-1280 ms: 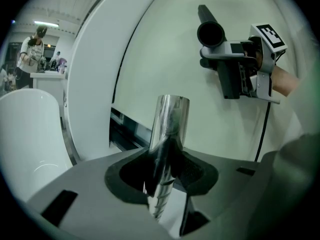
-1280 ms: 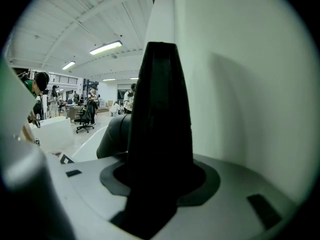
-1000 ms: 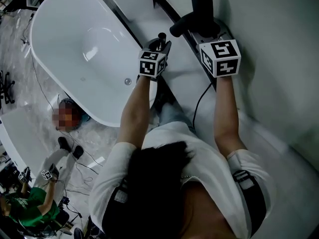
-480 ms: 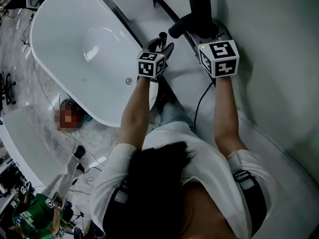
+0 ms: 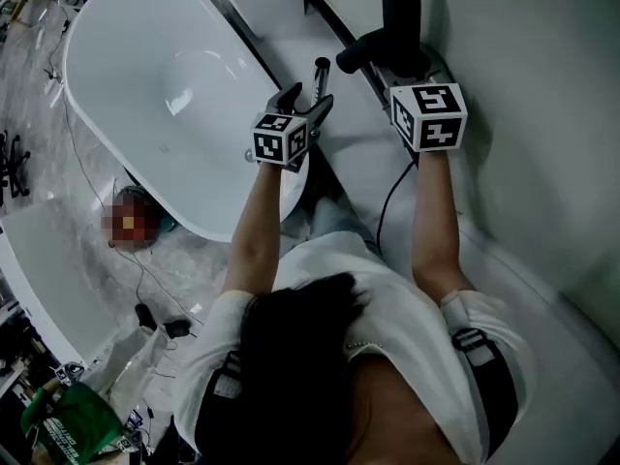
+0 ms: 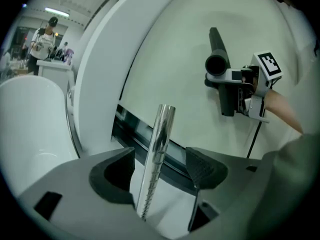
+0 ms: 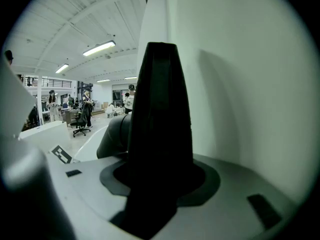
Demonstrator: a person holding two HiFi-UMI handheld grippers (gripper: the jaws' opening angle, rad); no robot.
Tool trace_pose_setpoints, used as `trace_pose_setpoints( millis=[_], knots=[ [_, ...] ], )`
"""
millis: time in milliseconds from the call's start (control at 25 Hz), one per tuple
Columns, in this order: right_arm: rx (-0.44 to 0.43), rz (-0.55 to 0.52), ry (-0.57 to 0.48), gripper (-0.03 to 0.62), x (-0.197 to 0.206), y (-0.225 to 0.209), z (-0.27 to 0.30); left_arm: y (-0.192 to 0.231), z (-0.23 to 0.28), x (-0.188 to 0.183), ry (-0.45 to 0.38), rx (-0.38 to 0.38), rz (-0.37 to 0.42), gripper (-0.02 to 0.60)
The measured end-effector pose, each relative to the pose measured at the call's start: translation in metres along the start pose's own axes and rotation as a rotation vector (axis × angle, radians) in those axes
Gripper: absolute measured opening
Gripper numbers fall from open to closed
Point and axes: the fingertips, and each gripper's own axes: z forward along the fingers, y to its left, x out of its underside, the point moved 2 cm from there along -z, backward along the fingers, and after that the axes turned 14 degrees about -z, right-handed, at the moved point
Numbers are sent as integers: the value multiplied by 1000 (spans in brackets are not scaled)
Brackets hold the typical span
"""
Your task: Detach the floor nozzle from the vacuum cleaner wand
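A shiny metal wand (image 6: 159, 149) stands upright between the jaws of my left gripper (image 6: 161, 165). Those jaws have just been opening and now stand wide, with neither pad pressing the tube. In the head view the left gripper (image 5: 304, 103) sits just below the wand's tip (image 5: 322, 68). My right gripper (image 5: 412, 74) is shut on the black floor nozzle (image 5: 399, 13), whose round neck (image 5: 356, 54) points left. The nozzle (image 7: 160, 119) fills the right gripper view. From the left gripper view, the nozzle's open socket (image 6: 216, 65) is apart from the wand's top end.
A white bathtub (image 5: 145, 27) lies at the left, its rim close under the left gripper. A white wall rises on the right. A black cable (image 5: 387, 201) hangs below the right hand. A dark track (image 6: 135, 129) runs along the base of the wall. People sit on the floor at the lower left.
The left gripper's jaws have spread apart off the wand, and the gripper has drawn back to the left and lower in the picture. The right gripper and nozzle have kept still.
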Motion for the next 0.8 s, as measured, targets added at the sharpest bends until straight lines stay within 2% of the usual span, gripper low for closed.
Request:
trace_pose_setpoints(
  millis=[120, 320, 480, 800],
  knots=[
    [16, 18, -1, 207, 2, 1, -1, 4, -18, -7, -29, -8, 44, 302],
    [39, 44, 1, 207, 4, 10, -5, -10, -50, -36, -163, 54, 17, 302],
    [50, 64, 8, 207, 10, 20, -4, -22, -65, -46, -202, 82, 14, 301],
    [109, 84, 16, 207, 17, 39, -12, -34, -101, -65, -292, 2, 61, 299]
  ],
)
